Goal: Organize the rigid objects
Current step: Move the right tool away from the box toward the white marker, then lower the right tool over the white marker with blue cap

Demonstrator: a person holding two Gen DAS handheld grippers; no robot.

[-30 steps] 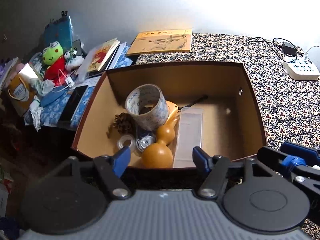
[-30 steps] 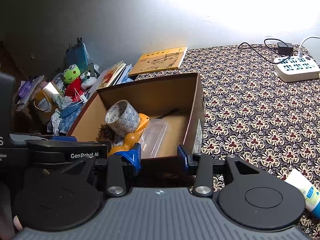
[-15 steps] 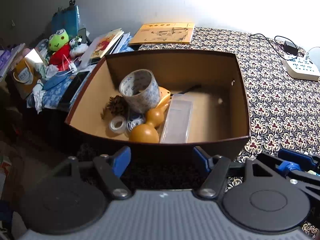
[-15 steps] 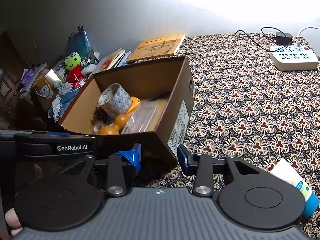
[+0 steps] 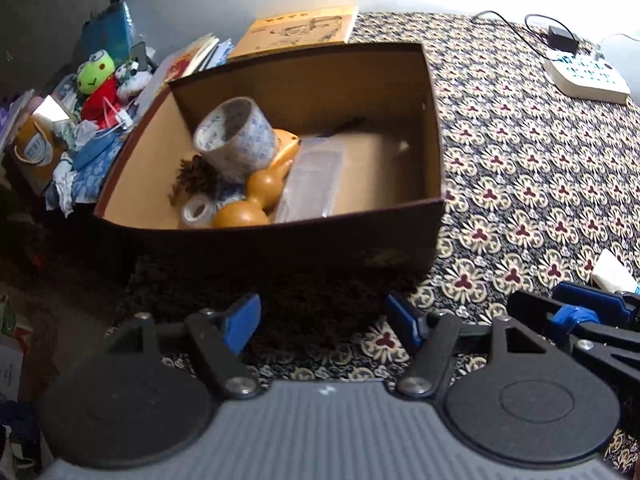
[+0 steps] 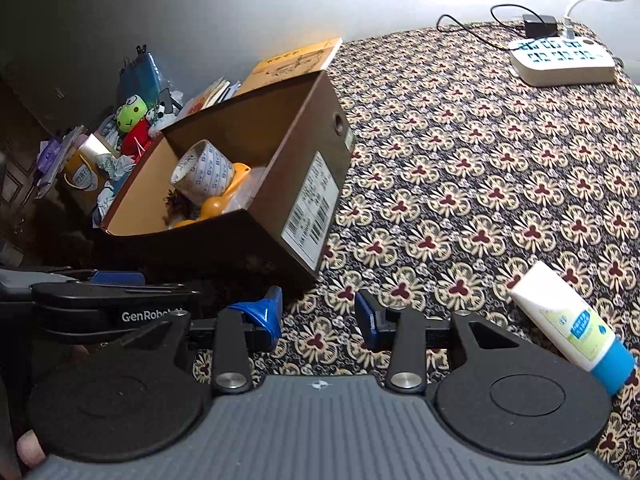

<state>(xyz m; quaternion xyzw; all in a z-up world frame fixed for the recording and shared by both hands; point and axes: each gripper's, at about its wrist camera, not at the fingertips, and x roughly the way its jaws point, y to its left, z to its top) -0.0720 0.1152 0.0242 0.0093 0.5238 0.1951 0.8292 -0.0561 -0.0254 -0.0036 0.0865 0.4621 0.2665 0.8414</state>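
A brown cardboard box (image 5: 434, 128) (image 6: 312, 184) stands on the patterned table. Inside it lie a big roll of printed tape (image 5: 236, 138) (image 6: 202, 172), an orange gourd (image 5: 256, 200) (image 6: 216, 204), a clear plastic case (image 5: 314, 180), a small tape roll (image 5: 198, 210) and a pine cone (image 5: 196, 172). My left gripper (image 5: 322, 322) is open and empty, a short way back from the box's near wall. My right gripper (image 6: 318, 314) is also open and empty, off the box's near right corner. A white tube with a blue cap (image 6: 572, 328) lies on the cloth to its right.
A yellow book (image 5: 304, 28) lies behind the box. Books, a green frog plush (image 5: 98, 80) and clutter crowd the left side. A white power strip (image 6: 562, 60) with a charger and cables sits at the far right. The patterned cloth (image 6: 480, 160) stretches open to the right.
Both grippers have pulled back and risen away from the box, which now sits farther off. The right view has swung right, bringing the white tube more into sight. Both stayed open.
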